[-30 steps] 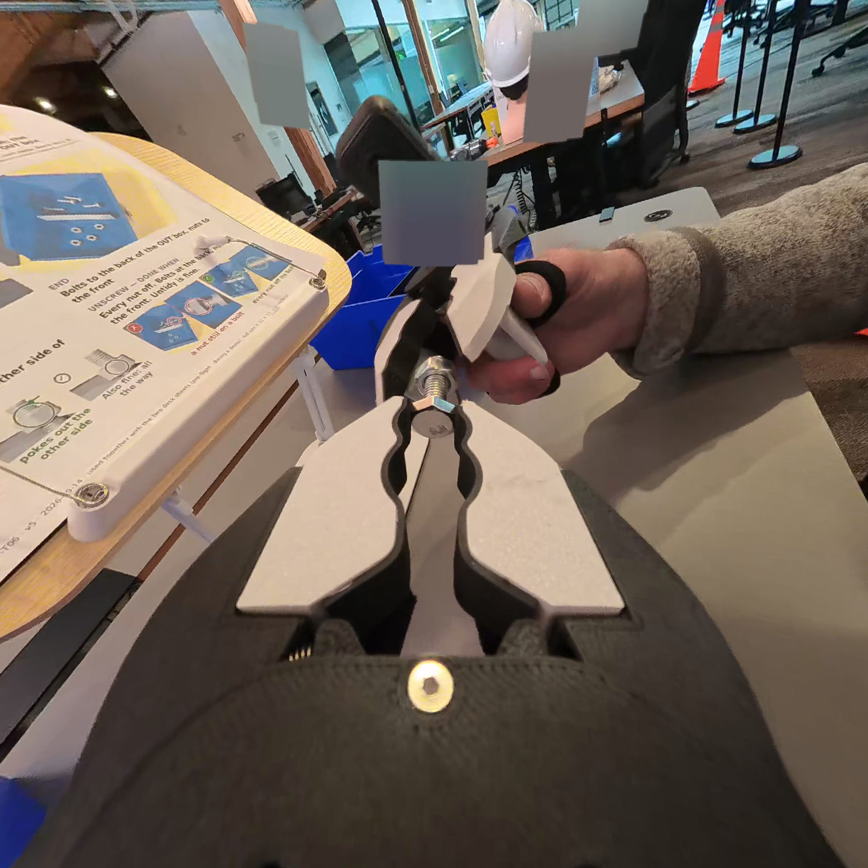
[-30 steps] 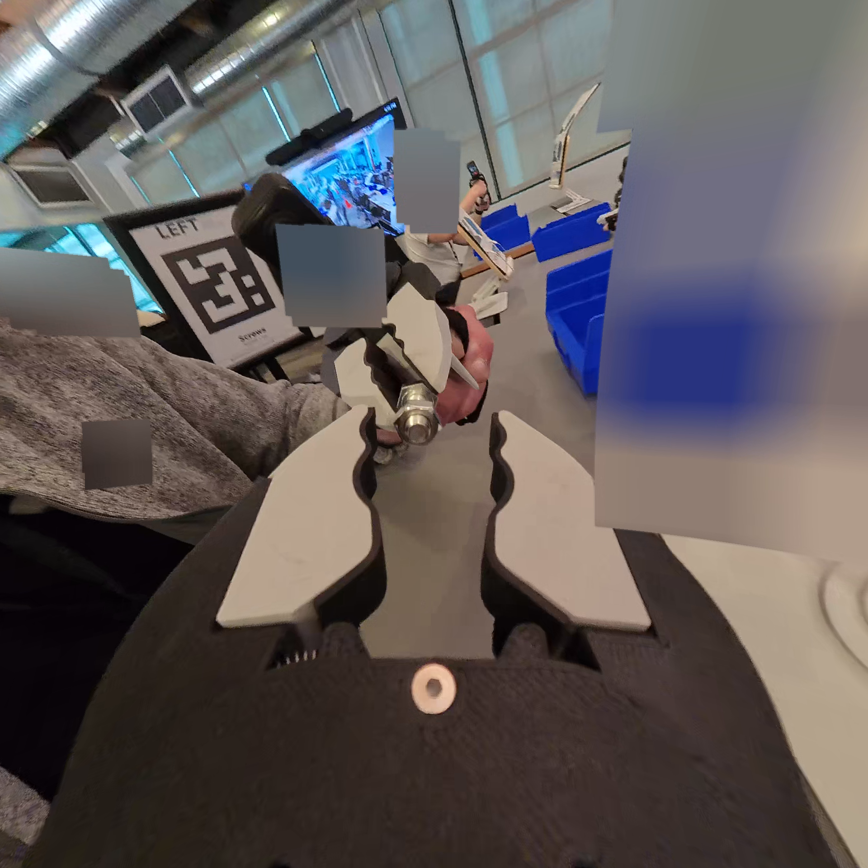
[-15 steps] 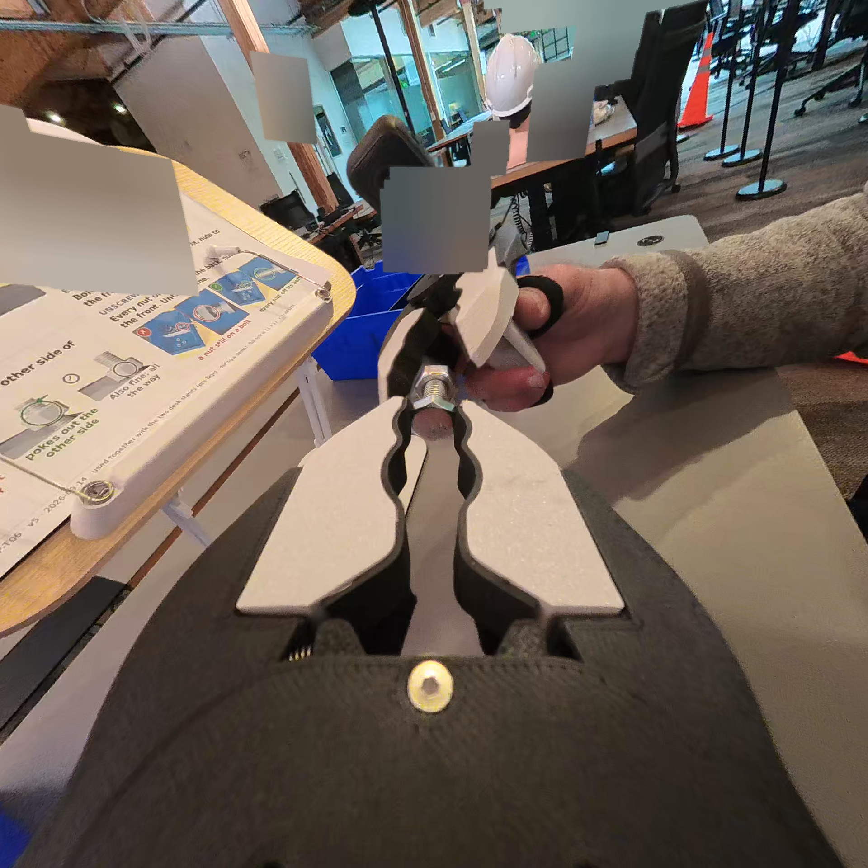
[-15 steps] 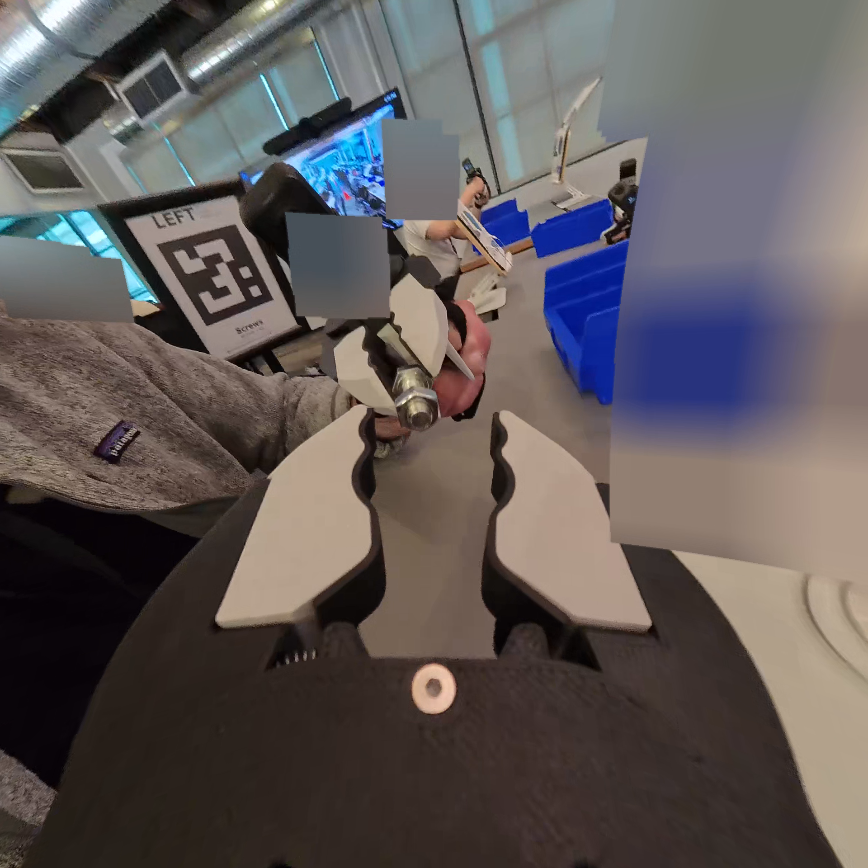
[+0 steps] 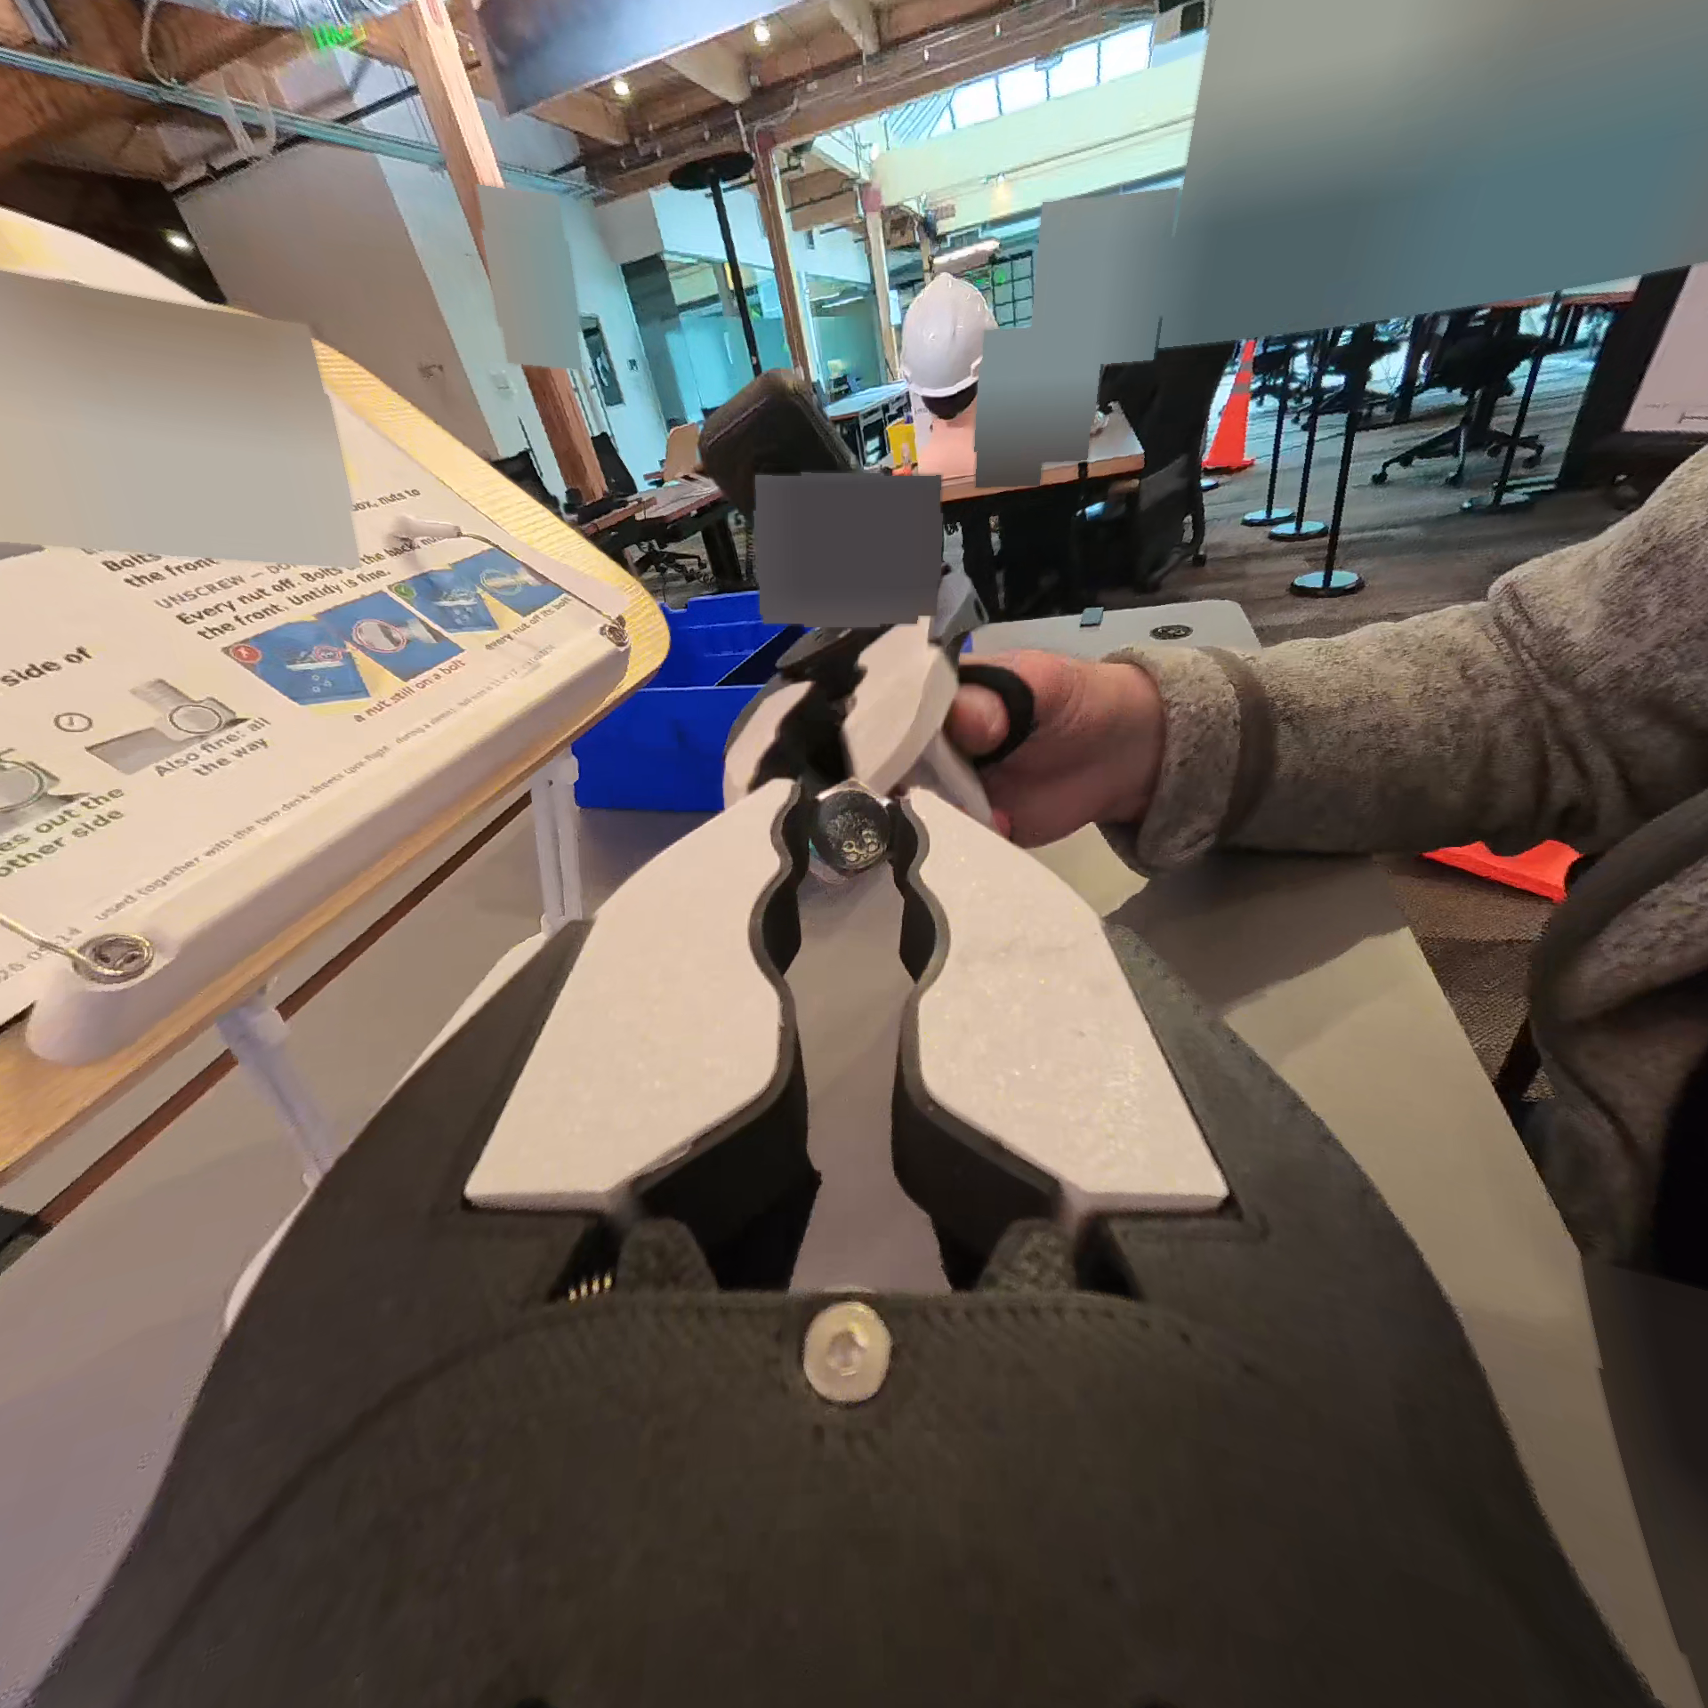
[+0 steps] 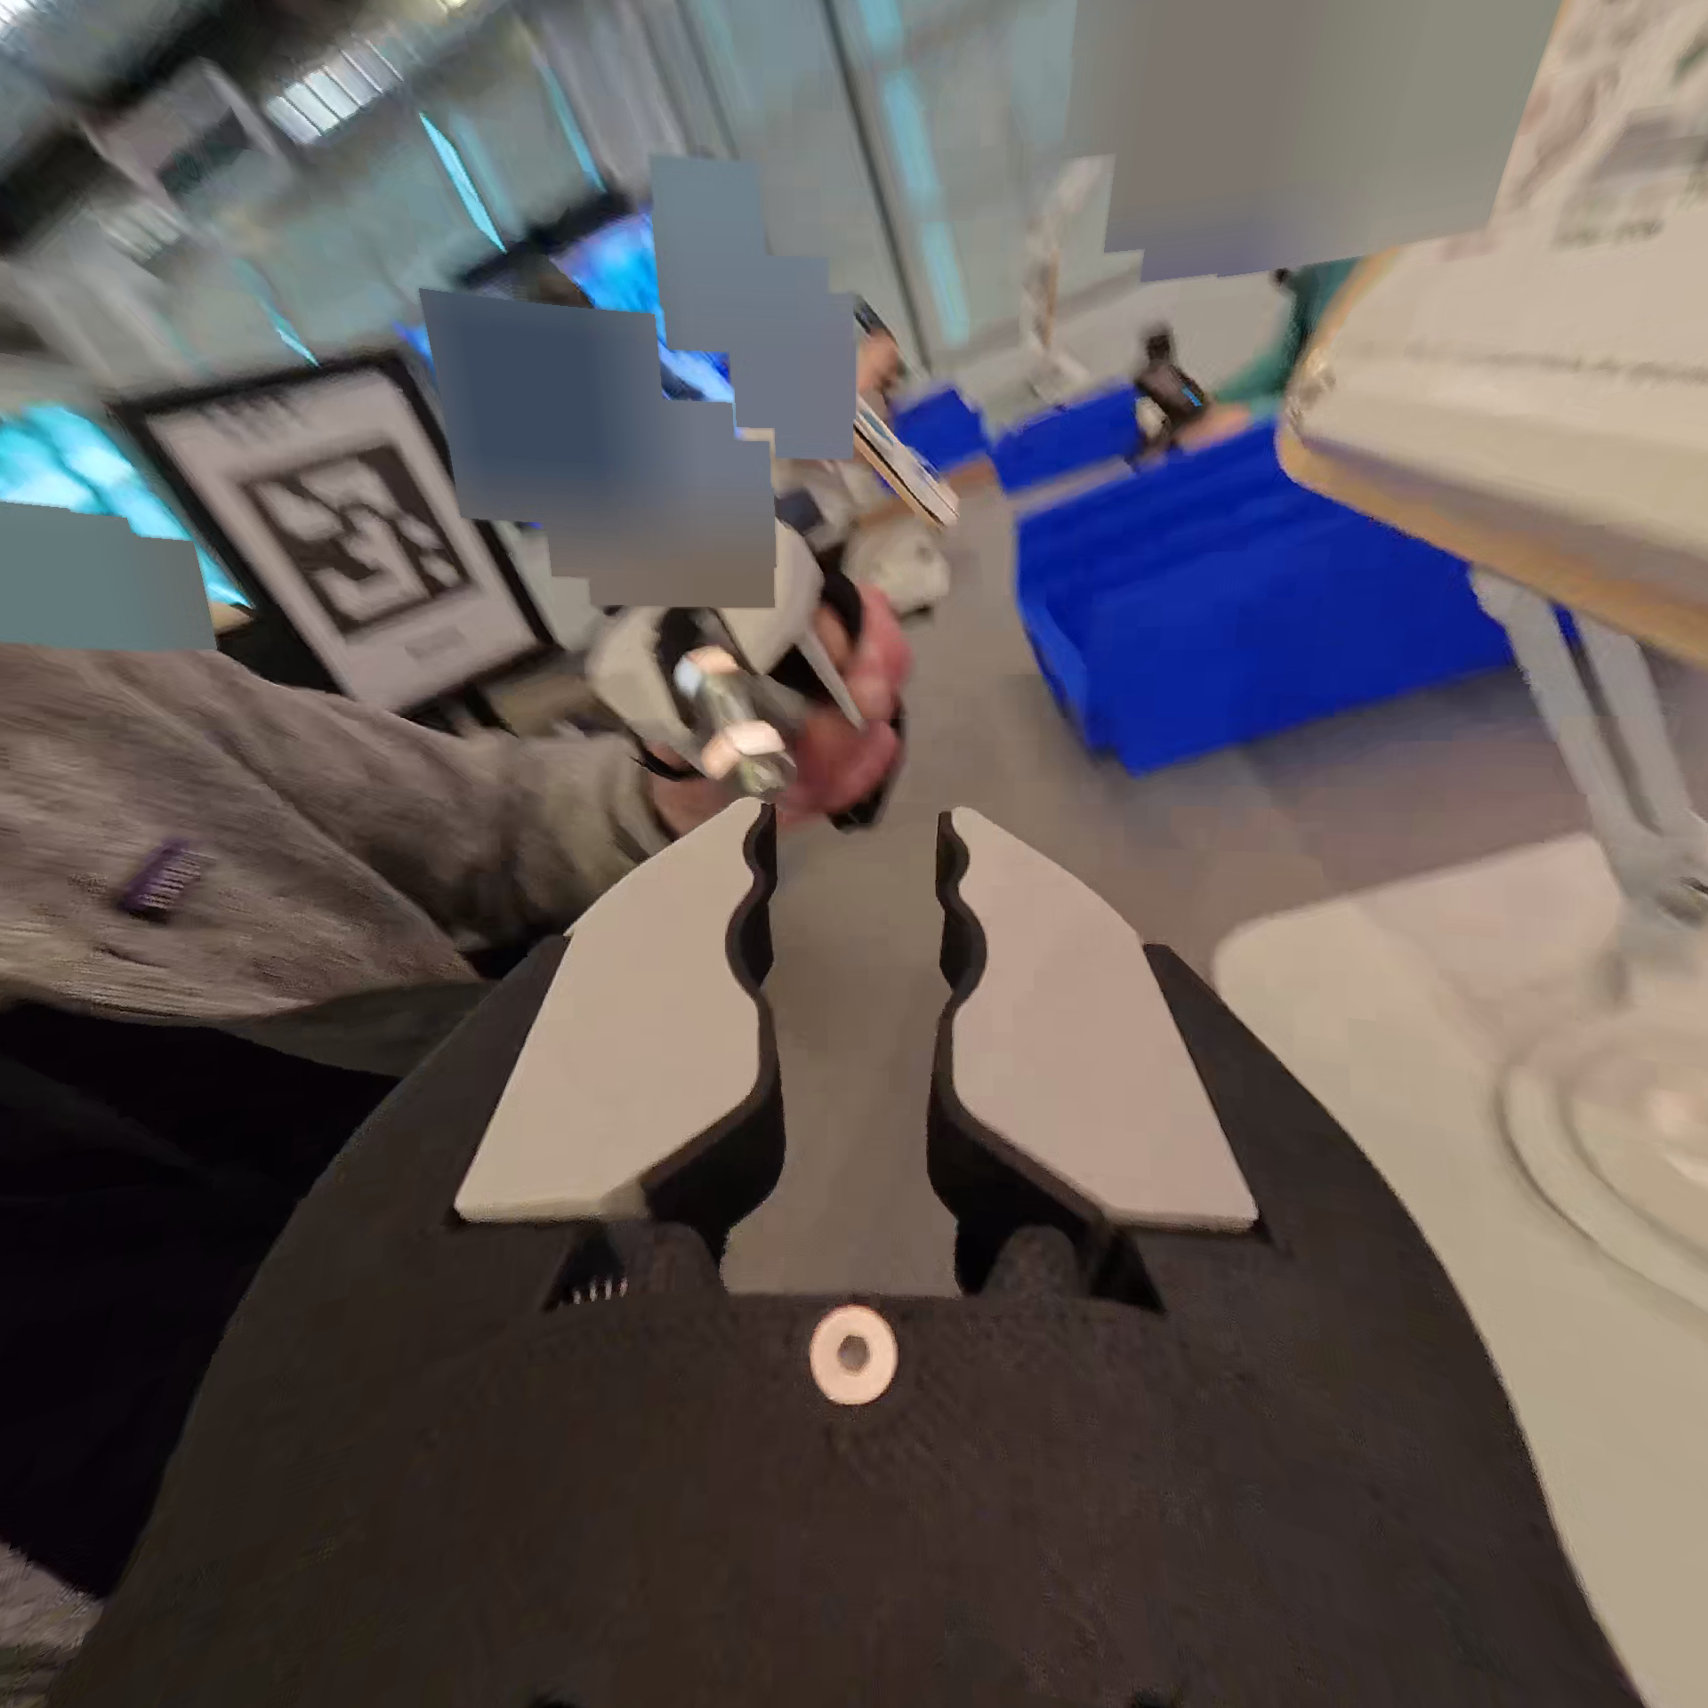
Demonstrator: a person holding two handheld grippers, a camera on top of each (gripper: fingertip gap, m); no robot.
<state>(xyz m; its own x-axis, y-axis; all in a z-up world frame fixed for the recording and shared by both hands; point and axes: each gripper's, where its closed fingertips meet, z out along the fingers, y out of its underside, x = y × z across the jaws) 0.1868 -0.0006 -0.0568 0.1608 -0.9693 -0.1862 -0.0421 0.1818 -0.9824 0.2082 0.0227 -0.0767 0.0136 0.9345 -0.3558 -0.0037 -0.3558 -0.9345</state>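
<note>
Surface: grey table (image 5: 1294, 1063) in an open office.
Bins: blue bins (image 6: 1248, 591); contents hidden.
Left gripper (image 5: 850, 832): clamped on bolt (image 5: 852, 829).
Right gripper (image 6: 855, 832): jaws apart, empty.

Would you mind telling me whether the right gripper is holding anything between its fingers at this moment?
No, the right gripper stands open with only the grey table showing between its fingers, while the bolt sits in the left gripper.

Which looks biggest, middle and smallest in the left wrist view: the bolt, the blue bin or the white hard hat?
1. Blue bin: largest.
2. White hard hat: middle, though it sits far back, so it looks smaller than it is.
3. Bolt: smallest, even close up, gripped in the left tool.
</note>
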